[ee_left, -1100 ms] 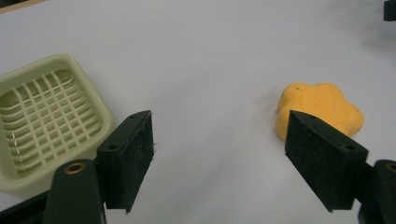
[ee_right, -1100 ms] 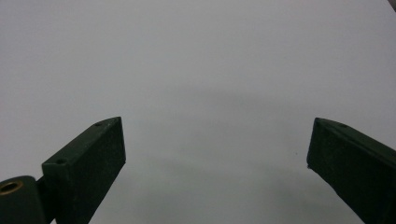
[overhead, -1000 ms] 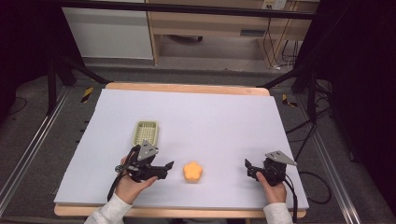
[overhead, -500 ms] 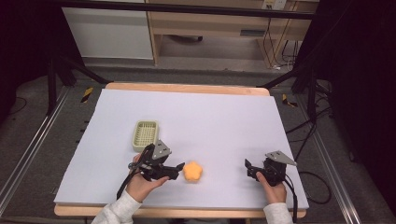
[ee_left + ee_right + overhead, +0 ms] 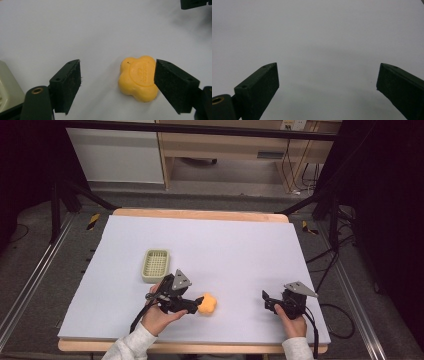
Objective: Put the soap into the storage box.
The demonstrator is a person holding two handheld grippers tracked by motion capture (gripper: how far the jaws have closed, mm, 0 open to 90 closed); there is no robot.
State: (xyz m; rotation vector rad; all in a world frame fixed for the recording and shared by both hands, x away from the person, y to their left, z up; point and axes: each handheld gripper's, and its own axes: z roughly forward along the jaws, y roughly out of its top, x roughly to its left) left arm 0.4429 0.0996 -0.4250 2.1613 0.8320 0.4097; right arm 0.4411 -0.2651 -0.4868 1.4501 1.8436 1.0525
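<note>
An orange flower-shaped soap (image 5: 207, 304) (image 5: 138, 78) lies flat on the white table sheet (image 5: 240, 250). My left gripper (image 5: 196, 305) (image 5: 117, 82) is open, its jaws standing on either side of the soap; the right jaw is almost against it and the left jaw is well clear. A pale green slotted soap dish (image 5: 155, 265) sits up and to the left of that gripper, its corner (image 5: 6, 87) at the left gripper view's edge. My right gripper (image 5: 266, 300) (image 5: 328, 80) rests open at the table's front right over bare sheet.
The wooden table edge (image 5: 200, 214) borders the sheet at the back. Dark stand legs (image 5: 75, 195) and cables (image 5: 335, 310) lie on the floor around the table. The other gripper's black body (image 5: 195, 3) appears at the top right of the left gripper view.
My left gripper has moved to the right, away from the dish, until its open jaws came around the soap. The right gripper has stayed put.
</note>
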